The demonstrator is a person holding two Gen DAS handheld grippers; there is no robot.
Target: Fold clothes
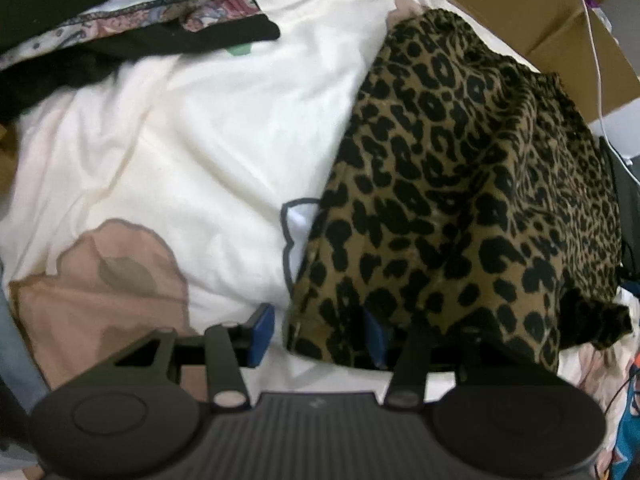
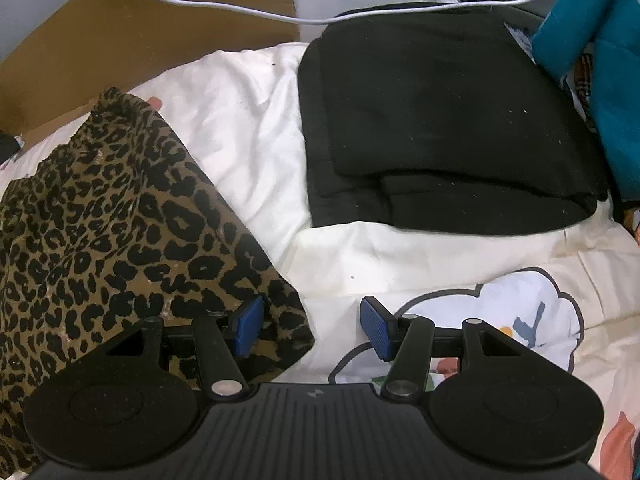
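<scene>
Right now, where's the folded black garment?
Right wrist view, upper right: the folded black garment lies on the white bedding, right of the leopard-print garment, with the white cable behind it.

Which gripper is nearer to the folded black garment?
Right. The right gripper hovers just before the folded black garment; the left gripper sits at the leopard cloth.
</scene>
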